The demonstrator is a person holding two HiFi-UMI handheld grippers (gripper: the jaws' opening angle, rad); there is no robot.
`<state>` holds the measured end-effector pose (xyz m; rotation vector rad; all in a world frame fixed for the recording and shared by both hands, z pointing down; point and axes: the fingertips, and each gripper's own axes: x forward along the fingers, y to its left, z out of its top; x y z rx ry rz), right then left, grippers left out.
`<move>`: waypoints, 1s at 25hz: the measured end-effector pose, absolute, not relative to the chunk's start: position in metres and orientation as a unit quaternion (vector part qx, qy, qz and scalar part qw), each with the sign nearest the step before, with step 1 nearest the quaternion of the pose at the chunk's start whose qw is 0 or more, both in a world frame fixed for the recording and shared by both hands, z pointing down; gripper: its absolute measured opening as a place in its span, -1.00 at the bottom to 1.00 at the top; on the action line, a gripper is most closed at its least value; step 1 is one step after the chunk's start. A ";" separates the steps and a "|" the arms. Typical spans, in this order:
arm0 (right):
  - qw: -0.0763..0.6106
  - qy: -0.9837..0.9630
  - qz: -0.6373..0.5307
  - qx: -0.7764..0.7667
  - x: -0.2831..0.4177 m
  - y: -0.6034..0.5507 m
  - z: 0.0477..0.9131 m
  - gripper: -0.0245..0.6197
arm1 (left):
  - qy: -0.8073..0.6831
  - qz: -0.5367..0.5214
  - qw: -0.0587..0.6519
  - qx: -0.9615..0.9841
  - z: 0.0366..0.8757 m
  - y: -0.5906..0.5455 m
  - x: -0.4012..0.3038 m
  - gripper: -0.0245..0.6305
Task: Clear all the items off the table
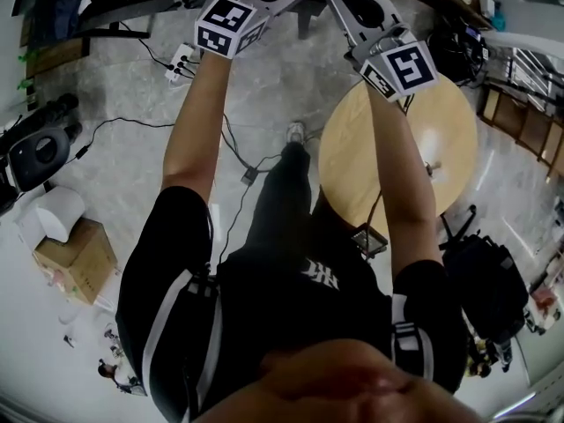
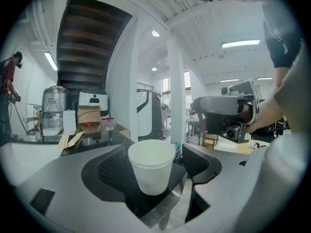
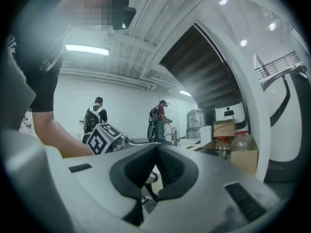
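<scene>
Beside the round wooden table (image 1: pixel 414 139), off its top: white paper cup (image 2: pixel 151 166), upright between left gripper (image 2: pixel 154 152) jaws spread clear of it; right gripper (image 3: pixel 156 159) pressed together, empty; tabletop near bare, clearing judged almost complete

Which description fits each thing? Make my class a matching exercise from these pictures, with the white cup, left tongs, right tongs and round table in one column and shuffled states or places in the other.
Things
1. white cup
2. left tongs
3. right tongs
4. round table

Descriptions
A. shut, nothing between the jaws
B. light wood, at the head view's right
C. jaws wide apart
D. between the left tongs' jaws, untouched

Pairs: 1-D, 2-C, 3-A, 4-B
</scene>
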<state>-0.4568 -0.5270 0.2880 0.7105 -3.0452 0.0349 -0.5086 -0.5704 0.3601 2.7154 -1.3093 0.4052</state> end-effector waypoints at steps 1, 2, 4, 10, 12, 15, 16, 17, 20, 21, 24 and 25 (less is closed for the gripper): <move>0.008 -0.974 0.011 0.227 -0.455 -0.526 0.287 -0.91 | -0.432 0.134 0.046 0.891 0.355 -0.567 -0.510 0.21; 0.009 -0.974 0.010 0.227 -0.453 -0.525 0.284 -0.91 | -0.434 0.135 0.044 0.890 0.350 -0.564 -0.512 0.21; 0.009 -0.974 0.005 0.228 -0.447 -0.521 0.276 -0.91 | -0.440 0.135 0.035 0.887 0.336 -0.557 -0.516 0.21; 0.012 -0.973 -0.007 0.231 -0.417 -0.491 0.249 -0.91 | -0.484 0.064 -0.066 0.870 0.233 -0.500 -0.513 -0.64; 0.017 -0.973 -0.014 0.231 -0.397 -0.467 0.241 -0.91 | -0.477 0.035 -0.066 0.876 0.209 -0.471 -0.497 -0.89; 0.037 -0.975 -0.033 0.219 -0.362 -0.415 0.234 -0.91 | -0.456 -0.001 -0.038 0.889 0.186 -0.425 -0.464 -0.90; 0.041 -0.976 -0.034 0.213 -0.349 -0.394 0.233 -0.91 | -0.449 -0.006 -0.030 0.893 0.182 -0.409 -0.450 -0.90; 0.043 -0.977 -0.033 0.208 -0.336 -0.373 0.231 -0.91 | -0.443 -0.009 -0.022 0.896 0.178 -0.392 -0.435 -0.90; 0.042 -0.977 -0.035 0.204 -0.290 -0.309 0.222 -0.91 | -0.426 -0.008 0.003 0.905 0.175 -0.334 -0.385 -0.90; 0.036 -0.977 -0.035 0.207 -0.273 -0.287 0.217 -0.91 | -0.420 -0.001 0.009 0.908 0.177 -0.313 -0.366 -0.90; 0.009 -0.976 -0.034 0.217 -0.224 -0.226 0.194 -0.91 | -0.406 0.023 0.026 0.913 0.185 -0.245 -0.313 -0.90; 0.002 -0.975 -0.037 0.218 -0.208 -0.206 0.186 -0.91 | -0.403 0.027 0.034 0.914 0.187 -0.222 -0.297 -0.90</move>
